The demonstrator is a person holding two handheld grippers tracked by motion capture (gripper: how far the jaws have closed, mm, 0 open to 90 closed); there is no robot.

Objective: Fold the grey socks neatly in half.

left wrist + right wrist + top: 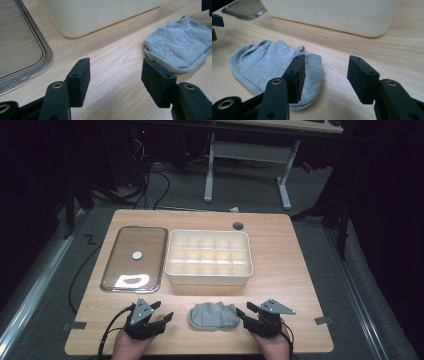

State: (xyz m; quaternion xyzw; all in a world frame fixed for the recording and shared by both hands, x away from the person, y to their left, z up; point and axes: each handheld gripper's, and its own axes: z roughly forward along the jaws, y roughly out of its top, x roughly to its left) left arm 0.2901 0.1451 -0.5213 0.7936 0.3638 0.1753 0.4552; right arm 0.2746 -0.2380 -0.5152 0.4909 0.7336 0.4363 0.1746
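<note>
Grey sock laid flat near the table's near edge, flanked by left gripper and right gripper, both jaws spread wide, nothing gripped, cream compartment box beyond.

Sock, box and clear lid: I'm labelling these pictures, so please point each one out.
sock (214, 316), high view, middle of the grey fabric
box (208, 276), high view, near wall
clear lid (137, 254), high view, round knob at its centre

Soft grey knitted cloth for the sock, matt. Pale wood-grain table, smooth. Beyond the sock, cream plastic divided box, satin; left of it, glossy clear lid.
</note>
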